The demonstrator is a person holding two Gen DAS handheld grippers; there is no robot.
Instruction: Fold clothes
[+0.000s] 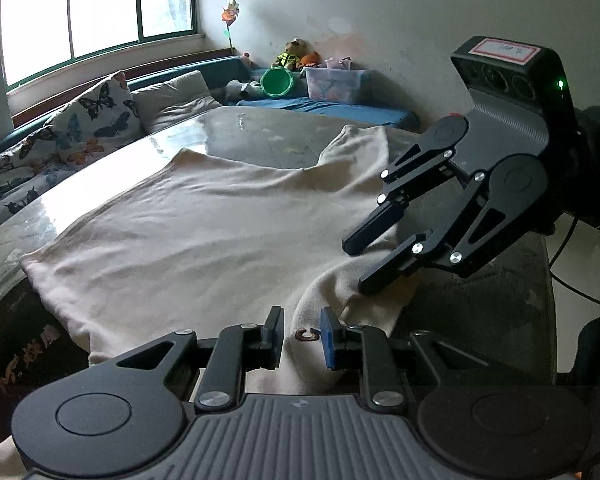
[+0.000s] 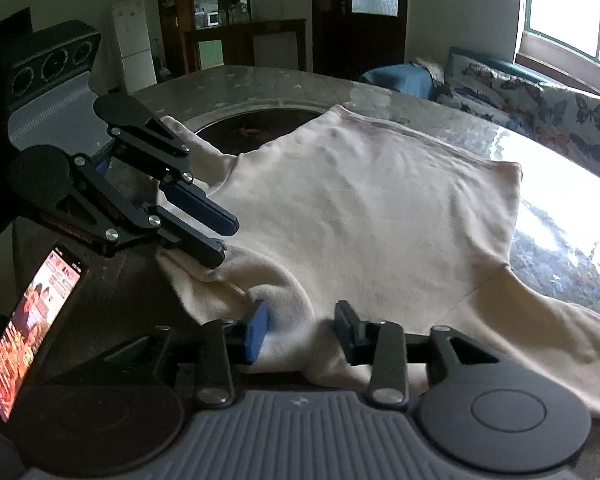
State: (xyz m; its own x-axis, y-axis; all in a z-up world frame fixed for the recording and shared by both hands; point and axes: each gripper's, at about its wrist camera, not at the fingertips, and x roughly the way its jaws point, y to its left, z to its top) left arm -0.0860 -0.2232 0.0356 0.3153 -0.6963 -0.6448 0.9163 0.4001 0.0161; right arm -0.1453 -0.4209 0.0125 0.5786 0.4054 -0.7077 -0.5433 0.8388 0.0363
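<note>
On desk point(image 1: 100, 184), cream garment point(image 1: 188, 232) lies spread flat, one sleeve bunched at near edge. Left gripper point(image 1: 300, 334) jaws parted, straddling sleeve fold beside small brown logo point(image 1: 306, 335), likely lining up pinch. Right gripper point(image 1: 360, 264) narrowly parted just above same sleeve, nothing held. Phone point(image 2: 32, 328) propped beside garment.

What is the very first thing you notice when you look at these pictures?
A big cream-coloured soft garment lies spread over the shiny round glass-topped table. Two black grippers hang over its near edge, the left gripper and right gripper, both with fingers apart. Along the far side sit butterfly-print cushions under a bright window.
</note>
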